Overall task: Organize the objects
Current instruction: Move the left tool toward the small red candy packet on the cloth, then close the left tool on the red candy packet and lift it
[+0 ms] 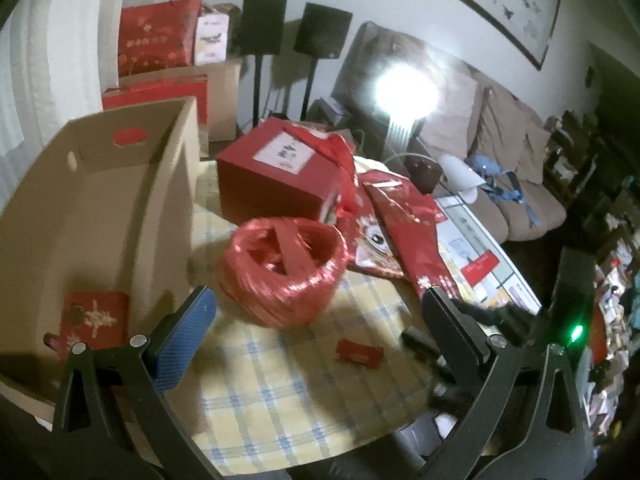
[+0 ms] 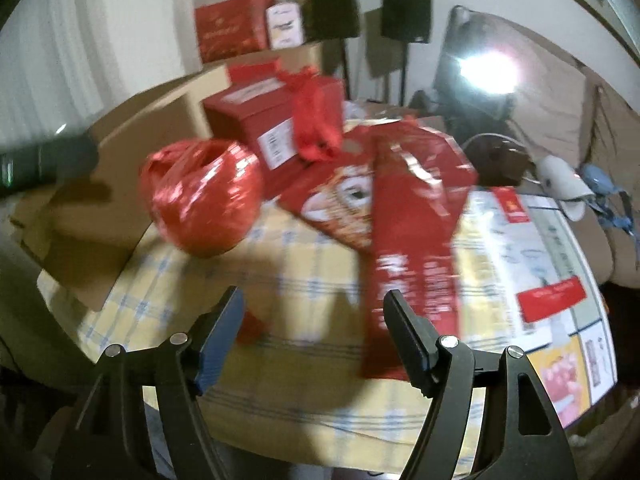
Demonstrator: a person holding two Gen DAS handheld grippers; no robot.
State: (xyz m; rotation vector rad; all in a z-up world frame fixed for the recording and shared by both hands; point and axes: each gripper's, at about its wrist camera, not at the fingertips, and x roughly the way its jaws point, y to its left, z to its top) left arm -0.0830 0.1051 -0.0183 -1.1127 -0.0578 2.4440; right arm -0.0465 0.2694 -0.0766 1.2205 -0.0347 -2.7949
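Note:
A red coil of plastic twine (image 1: 282, 270) lies on the yellow checked tablecloth (image 1: 288, 396), and shows in the right wrist view (image 2: 202, 196). Beside it stands an open cardboard box (image 1: 100, 208) holding a small red packet (image 1: 96, 314). A red gift box with ribbon (image 1: 280, 172) stands behind the coil, also seen in the right wrist view (image 2: 276, 120). A long red packet (image 2: 412, 248) lies over flat red bags. A small red card (image 1: 358, 354) lies on the cloth. My left gripper (image 1: 316, 328) is open and empty, near the coil. My right gripper (image 2: 314, 320) is open and empty.
A large white printed flat box (image 2: 540, 280) covers the table's right side. Red and white boxes (image 1: 160, 36) are stacked at the back by two black speakers (image 1: 320, 32). A bright lamp (image 1: 404, 92) glares before a beige sofa (image 1: 500, 136). Cluttered shelves (image 1: 612, 300) are far right.

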